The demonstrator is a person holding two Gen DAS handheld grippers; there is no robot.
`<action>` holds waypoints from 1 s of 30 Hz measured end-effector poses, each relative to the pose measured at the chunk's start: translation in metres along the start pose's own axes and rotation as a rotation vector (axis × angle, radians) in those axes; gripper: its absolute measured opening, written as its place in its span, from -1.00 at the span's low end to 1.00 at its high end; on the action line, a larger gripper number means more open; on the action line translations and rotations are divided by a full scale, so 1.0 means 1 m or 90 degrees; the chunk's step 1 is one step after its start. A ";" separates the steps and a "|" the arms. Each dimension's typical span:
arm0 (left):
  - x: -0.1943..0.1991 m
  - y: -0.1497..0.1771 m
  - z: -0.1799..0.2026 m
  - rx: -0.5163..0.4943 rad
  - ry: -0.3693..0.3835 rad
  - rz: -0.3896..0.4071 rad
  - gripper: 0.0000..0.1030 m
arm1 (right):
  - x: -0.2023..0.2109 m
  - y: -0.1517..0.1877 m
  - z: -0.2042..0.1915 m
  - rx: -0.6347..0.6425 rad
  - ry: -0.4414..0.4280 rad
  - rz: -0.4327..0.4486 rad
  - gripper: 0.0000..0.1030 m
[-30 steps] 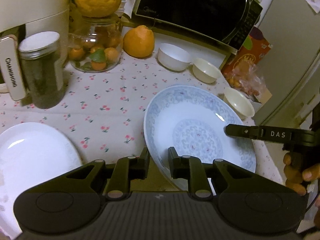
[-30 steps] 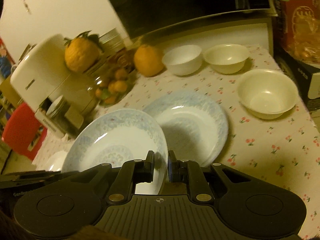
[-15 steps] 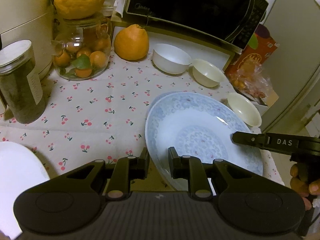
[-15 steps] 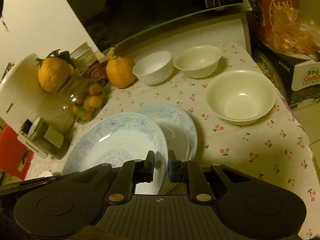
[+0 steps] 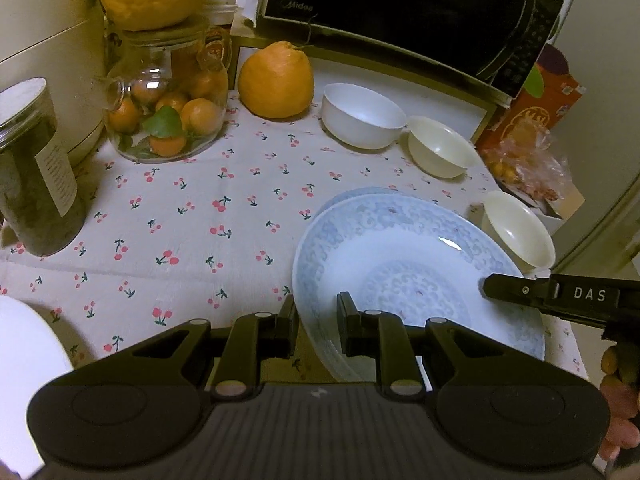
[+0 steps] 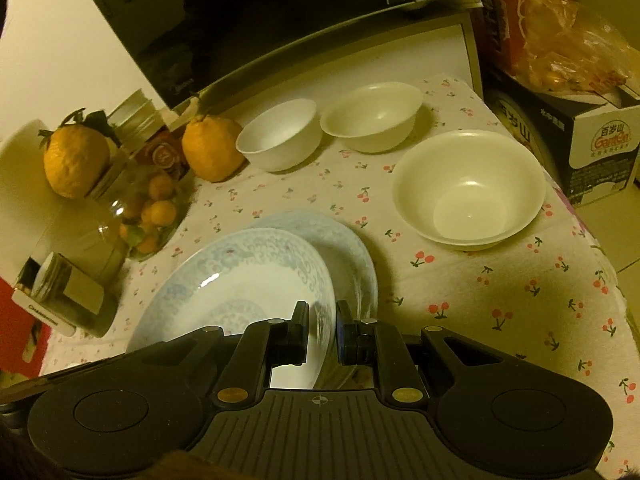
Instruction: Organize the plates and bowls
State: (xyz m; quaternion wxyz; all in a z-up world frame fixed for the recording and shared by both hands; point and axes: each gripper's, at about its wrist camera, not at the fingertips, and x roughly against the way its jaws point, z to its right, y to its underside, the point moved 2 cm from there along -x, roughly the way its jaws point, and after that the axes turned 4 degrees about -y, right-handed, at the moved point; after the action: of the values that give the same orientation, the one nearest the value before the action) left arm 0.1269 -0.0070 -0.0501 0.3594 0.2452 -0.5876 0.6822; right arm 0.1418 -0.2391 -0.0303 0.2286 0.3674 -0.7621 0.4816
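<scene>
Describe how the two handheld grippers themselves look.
Both are matte black plastic. The left gripper and right gripper each have a ribbed body, two round side discs, metal pivot pins and blocky fingers. White "DAS" lettering marks the right one's finger.

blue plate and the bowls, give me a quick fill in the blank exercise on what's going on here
1. Both the left hand-held gripper and the right hand-held gripper are shut on the rim of the same ____-patterned plate.
2. That plate is held just above a ____ plate of the same pattern.
3. The number of empty bowls on the tablecloth is ____.
4. The loose orange sits in front of the ____.

Missing words: blue; second; three; microwave
</scene>
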 end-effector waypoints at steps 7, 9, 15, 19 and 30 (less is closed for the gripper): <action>-0.006 -0.003 0.004 -0.015 -0.020 0.016 -0.66 | -0.006 -0.001 -0.001 -0.004 0.017 0.006 -0.73; -0.009 -0.003 0.004 -0.011 -0.025 0.018 -0.66 | -0.009 -0.001 0.000 -0.007 0.020 0.006 -0.73; -0.014 -0.004 0.008 -0.024 -0.039 0.033 -0.66 | -0.012 -0.002 0.000 -0.008 0.034 0.019 -0.73; -0.017 -0.003 0.014 -0.046 -0.055 0.044 -0.66 | -0.013 -0.002 0.001 -0.011 0.049 0.021 -0.77; -0.025 0.004 0.028 -0.113 -0.101 0.060 -0.66 | -0.009 -0.006 0.001 0.019 0.078 0.045 -0.83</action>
State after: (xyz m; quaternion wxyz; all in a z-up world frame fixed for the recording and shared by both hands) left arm 0.1368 -0.0398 -0.0656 0.2994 0.2377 -0.6834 0.6220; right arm 0.1521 -0.2386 -0.0339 0.2519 0.3136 -0.7519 0.5222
